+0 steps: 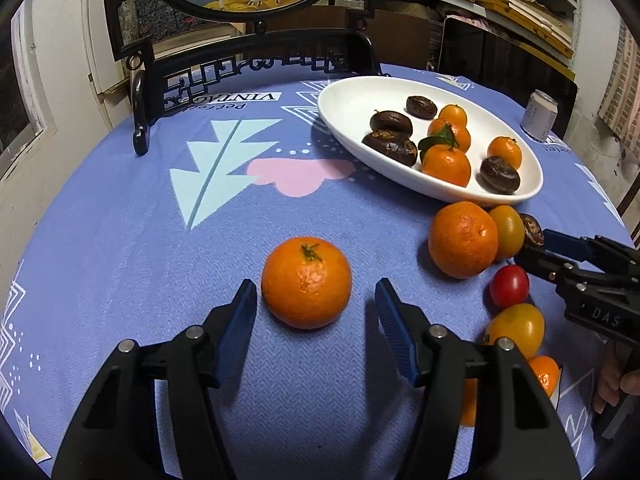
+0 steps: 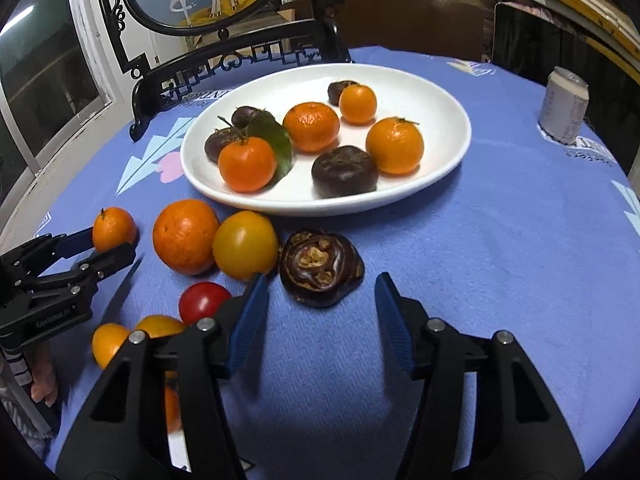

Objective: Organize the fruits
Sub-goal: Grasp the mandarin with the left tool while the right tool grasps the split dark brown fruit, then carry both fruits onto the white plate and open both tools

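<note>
Left claw (image 1: pixel 316 300), lower centre of its frame, stands open around a lone orange (image 1: pixel 306 282), pads clear of the peel. Right claw (image 2: pixel 322 300), lower centre, likewise open, frames a dark dried fruit (image 2: pixel 321 267) on the blue-clothed counter (image 2: pixel 480 240) without touching it. Upper centre: white plate (image 2: pixel 440 120) holding oranges and dark fruits. Left of the dark fruit: a large orange (image 2: pixel 186 236), yellow tomato (image 2: pixel 245 245) and red tomato (image 2: pixel 202 300).
</note>
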A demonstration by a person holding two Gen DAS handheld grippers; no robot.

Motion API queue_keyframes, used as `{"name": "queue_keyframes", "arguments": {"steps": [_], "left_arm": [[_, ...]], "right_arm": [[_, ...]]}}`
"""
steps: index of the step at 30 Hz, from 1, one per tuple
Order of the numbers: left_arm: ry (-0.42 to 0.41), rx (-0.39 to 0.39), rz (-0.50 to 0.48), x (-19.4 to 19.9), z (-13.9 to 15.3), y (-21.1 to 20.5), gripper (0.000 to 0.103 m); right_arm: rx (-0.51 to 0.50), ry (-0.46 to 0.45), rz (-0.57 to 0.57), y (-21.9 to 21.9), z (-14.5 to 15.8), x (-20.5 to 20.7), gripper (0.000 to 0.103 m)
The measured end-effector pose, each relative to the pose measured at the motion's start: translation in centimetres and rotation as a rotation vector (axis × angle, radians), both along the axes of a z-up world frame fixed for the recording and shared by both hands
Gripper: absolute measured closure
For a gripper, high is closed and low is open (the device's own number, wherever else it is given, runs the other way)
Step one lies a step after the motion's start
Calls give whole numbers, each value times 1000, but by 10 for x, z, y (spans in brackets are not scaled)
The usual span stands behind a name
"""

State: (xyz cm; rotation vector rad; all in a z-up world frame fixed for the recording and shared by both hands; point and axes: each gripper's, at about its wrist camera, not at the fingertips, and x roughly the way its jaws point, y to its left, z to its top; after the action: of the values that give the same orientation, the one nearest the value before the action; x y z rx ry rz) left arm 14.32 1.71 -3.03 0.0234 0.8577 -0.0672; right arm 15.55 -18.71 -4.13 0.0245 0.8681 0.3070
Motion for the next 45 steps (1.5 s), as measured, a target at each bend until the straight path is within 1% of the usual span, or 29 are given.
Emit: {"name": "queue_keyframes", "arguments": {"steps": [3,4,6,8,10,16,23,28,29,30,31,33,34,35,36,37,38,40,43,45], "left_arm": [[6,-5,1,3,-1,2,42],[12,-8,1,5,-3,2,47],[26,-12,2,7,-5,3,53],[20,-20,9,7,-4,5,57],[21,-28,10,6,-4,6,58],[3,-20,24,5,-2,8,59],[-105,7,45,-11,19,7,59],[-147,8,53,-19,29,6,59],[-156,14,52,-20,31,5,59],[-166,21,53,-22,32,4,59],[-176,26,51,-24,34,3,59],[-187,22,44,-25,39,0,59],[-188,19,41,-25,40,0,59],[-188,16,37,-24,41,-1,59],[-184,16,33,-23,40,-2,59],[-176,17,29,-23,38,-3,59],[-168,18,27,-22,36,-2,59],[-159,12,28,-21,35,-1,59],[-158,5,29,-20,35,1,59],[-157,7,21,-21,34,-1,59]], "right_arm": [[-11,-4,10,3,1,0,44],[-13,-5,15,4,1,0,45],[-16,-7,22,5,1,0,50],[-33,-12,19,7,1,0,60],[-22,-11,16,5,2,1,60],[-23,-12,10,3,2,0,60],[-10,-12,-7,-4,2,-8,60],[14,-47,-32,-15,14,-23,61],[26,-62,-39,-19,19,-28,67],[41,-75,-40,-22,25,-32,79],[60,-82,-37,-25,30,-36,85],[97,-113,-47,-32,42,-43,85],[93,-117,-43,-33,45,-44,85],[68,-107,-25,-30,44,-42,84],[54,-105,-24,-29,40,-40,80],[52,-105,-39,-29,38,-39,70],[54,-84,-37,-29,32,-37,64],[34,-63,-19,-25,25,-34,64],[-12,-56,-28,-18,17,-28,64],[-24,-58,-25,-15,14,-24,63]]}}
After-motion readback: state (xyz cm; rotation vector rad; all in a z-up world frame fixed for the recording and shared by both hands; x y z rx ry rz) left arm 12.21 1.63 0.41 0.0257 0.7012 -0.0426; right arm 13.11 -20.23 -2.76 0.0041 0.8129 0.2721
